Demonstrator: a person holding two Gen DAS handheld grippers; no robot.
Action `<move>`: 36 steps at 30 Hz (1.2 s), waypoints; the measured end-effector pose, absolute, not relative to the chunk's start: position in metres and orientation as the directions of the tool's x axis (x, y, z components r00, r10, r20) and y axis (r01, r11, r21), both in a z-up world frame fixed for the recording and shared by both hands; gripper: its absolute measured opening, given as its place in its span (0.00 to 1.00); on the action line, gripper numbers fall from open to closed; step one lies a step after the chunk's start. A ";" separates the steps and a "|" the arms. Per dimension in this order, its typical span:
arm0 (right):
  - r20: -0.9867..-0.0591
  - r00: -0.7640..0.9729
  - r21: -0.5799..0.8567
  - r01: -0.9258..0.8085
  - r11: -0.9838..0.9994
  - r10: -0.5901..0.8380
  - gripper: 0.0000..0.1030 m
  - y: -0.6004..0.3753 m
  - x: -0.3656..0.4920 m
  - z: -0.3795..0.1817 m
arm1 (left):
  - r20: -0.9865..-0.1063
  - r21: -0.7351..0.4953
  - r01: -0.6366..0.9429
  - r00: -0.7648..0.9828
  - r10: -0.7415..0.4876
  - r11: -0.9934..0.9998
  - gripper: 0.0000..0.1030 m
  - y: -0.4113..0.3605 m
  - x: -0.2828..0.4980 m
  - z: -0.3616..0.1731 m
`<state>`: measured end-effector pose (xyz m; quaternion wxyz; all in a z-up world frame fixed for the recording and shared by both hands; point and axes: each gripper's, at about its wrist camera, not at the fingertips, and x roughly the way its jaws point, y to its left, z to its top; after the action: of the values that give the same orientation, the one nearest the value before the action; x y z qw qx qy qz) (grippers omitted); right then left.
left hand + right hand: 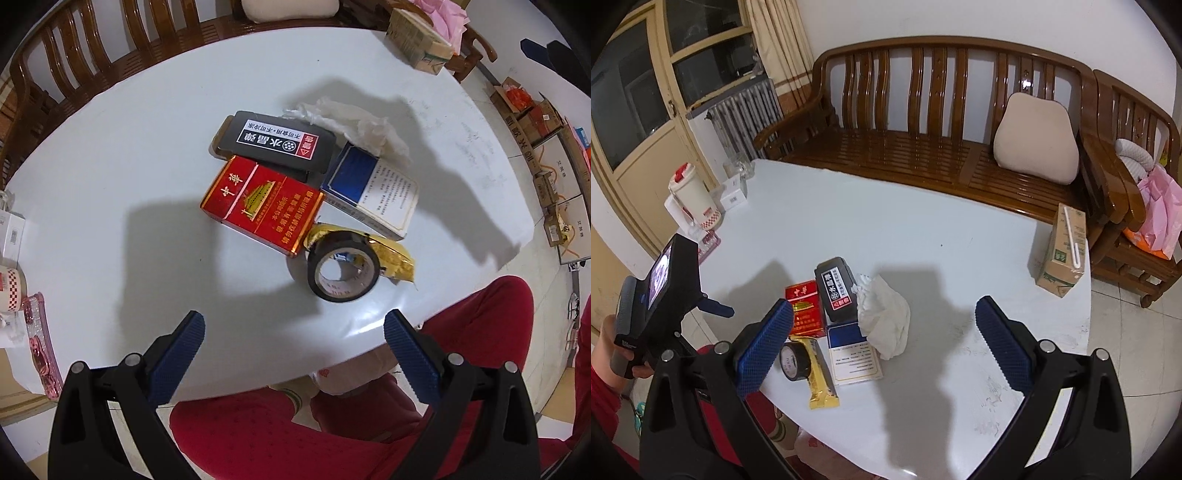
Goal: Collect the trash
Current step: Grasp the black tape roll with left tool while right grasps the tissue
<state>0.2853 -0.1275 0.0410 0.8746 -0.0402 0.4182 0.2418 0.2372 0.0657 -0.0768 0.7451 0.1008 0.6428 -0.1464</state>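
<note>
A cluster of items lies mid-table: a red cigarette pack (260,206) (805,308), a black box (275,142) (836,290), a blue-and-white pack (371,190) (853,354), a crumpled white tissue (354,123) (886,319), a black tape roll (341,269) (794,360) and a gold wrapper (395,256) (822,380). My left gripper (293,343) is open and empty, above the table's near edge, short of the tape roll. My right gripper (884,339) is open and empty, hovering above the table just right of the cluster. The left gripper's body (661,291) shows in the right wrist view.
The round white table (129,155) (960,387) has a drink carton (419,42) (1062,251) at its far right edge and a white jug (692,195) with small boxes at its left. A wooden bench (923,147) stands behind. Cardboard boxes (546,147) sit on the floor.
</note>
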 end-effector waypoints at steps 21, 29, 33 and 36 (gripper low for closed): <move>-0.866 0.402 0.080 -0.477 0.875 0.298 0.93 -0.086 0.339 -0.081 | -0.976 0.030 0.327 0.213 -0.043 0.945 0.92 0.074 0.257 -0.122; -0.870 0.383 0.112 -0.462 0.880 0.311 0.85 -0.085 0.351 -0.101 | -0.976 0.005 0.298 0.208 -0.060 0.955 0.92 0.080 0.263 -0.130; -0.879 0.348 0.142 -0.460 0.876 0.325 0.59 -0.086 0.356 -0.109 | -0.973 0.010 0.289 0.222 -0.057 0.957 0.85 0.079 0.264 -0.132; -0.871 0.341 0.180 -0.445 0.877 0.352 0.53 -0.090 0.359 -0.112 | -0.972 0.000 0.281 0.226 -0.066 0.960 0.75 0.079 0.265 -0.131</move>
<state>0.3587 -0.0896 -0.1119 0.8177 -0.0448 0.5195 0.2439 0.2648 0.0787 -0.1310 0.7781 0.0878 0.6119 -0.1118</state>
